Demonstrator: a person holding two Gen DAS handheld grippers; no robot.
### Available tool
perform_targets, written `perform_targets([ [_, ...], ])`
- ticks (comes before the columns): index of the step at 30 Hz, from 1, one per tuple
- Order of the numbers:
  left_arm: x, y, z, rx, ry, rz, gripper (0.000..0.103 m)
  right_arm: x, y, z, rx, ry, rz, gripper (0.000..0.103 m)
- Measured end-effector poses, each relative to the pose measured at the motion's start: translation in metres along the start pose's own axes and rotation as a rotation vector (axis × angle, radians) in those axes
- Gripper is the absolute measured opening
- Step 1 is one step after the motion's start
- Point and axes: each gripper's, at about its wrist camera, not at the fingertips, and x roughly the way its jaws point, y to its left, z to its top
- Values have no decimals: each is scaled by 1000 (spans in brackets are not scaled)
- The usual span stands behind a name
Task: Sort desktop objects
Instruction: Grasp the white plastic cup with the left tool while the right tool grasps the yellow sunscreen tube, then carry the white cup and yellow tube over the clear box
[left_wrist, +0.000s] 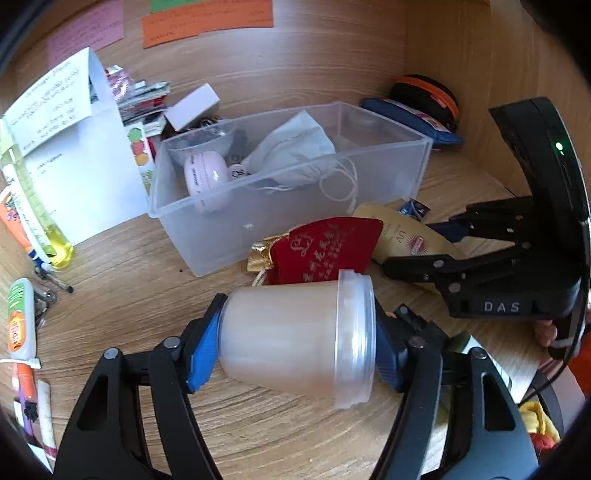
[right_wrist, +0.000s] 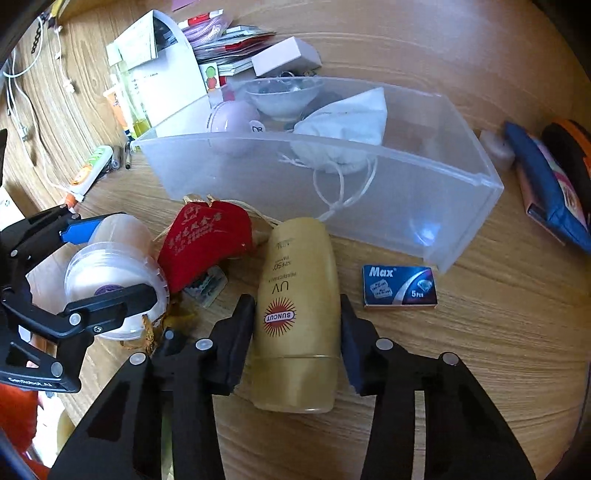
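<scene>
Left gripper (left_wrist: 295, 343) clamps the frosted jar (left_wrist: 295, 339) above the bench; right gripper (right_wrist: 297, 332) straddles the sunscreen bottle (right_wrist: 299, 306), unclosed. Next, I judge: squeeze, then carry both into the clear bin (right_wrist: 369, 192).

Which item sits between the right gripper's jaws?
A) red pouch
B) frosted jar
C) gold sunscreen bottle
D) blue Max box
C: in the right wrist view the gold sunscreen bottle lies between the right gripper jaws; the frosted jar is clamped in the left gripper.
</scene>
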Motion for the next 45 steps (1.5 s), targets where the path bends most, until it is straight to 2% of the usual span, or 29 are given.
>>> perform_targets([
  [4,-2,4,0,-19,-14,14,67,-3,2,-1,-22,-30,-32,38],
  [8,-5,11,-1,-49,-23,15,66,-19,8,-1,-75,-84,-105,25],
  [15,-4,14,-1,-68,-21,17,65,-28,23,-5,-194,-70,-171,24],
  [18,-3,15,-1,-68,-18,11,65,-25,24,-4,-202,-65,-165,24],
  [21,-3,15,-1,-80,-16,9,65,-17,22,-2,-187,-34,-117,24],
  [27,-7,19,0,-99,-27,33,65,-13,20,1,-147,-28,-78,24],
  [36,-27,31,10,-157,-72,40,65,-48,13,10,-92,-121,-79,24],
  [45,-57,31,29,-169,-145,79,65,-85,6,22,-75,-213,-55,24],
])
